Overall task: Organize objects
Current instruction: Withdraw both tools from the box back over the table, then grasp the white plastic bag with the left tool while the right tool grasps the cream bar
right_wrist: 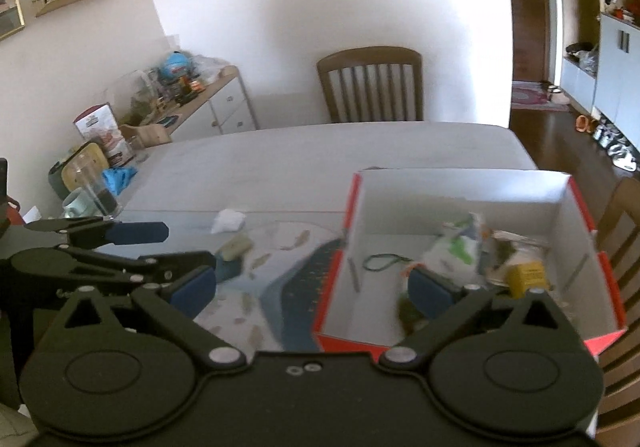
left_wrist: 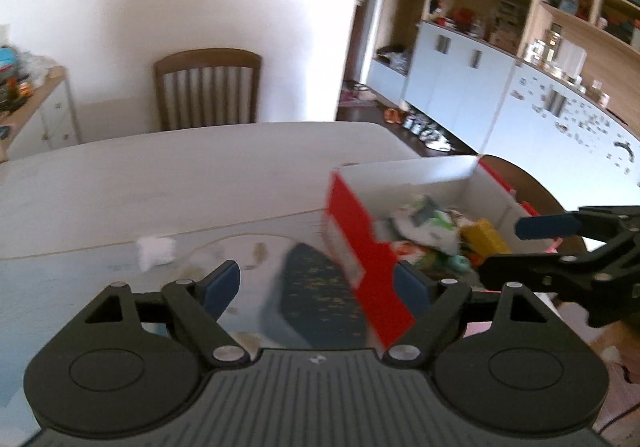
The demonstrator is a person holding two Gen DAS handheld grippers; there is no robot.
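Both grippers hovered wide apart and empty over the pale table (right_wrist: 360,151). The left gripper (left_wrist: 318,285) straddled the near wall of the red-and-white cardboard box (left_wrist: 362,247), touching nothing that could be made out. The right gripper (right_wrist: 316,287) hung above the box's near left corner. Inside the box, toward three o'clock, lay a white-and-green crumpled packet (right_wrist: 456,247), a small yellow carton (right_wrist: 526,277) and a thin dark cord (right_wrist: 384,261). Outside, at nine o'clock, a crumpled white tissue (right_wrist: 228,219) and a small beige lump (right_wrist: 237,247) remained on the patterned placemat (right_wrist: 288,287). Judged from this, the sorting was mostly done, with those two pieces left.
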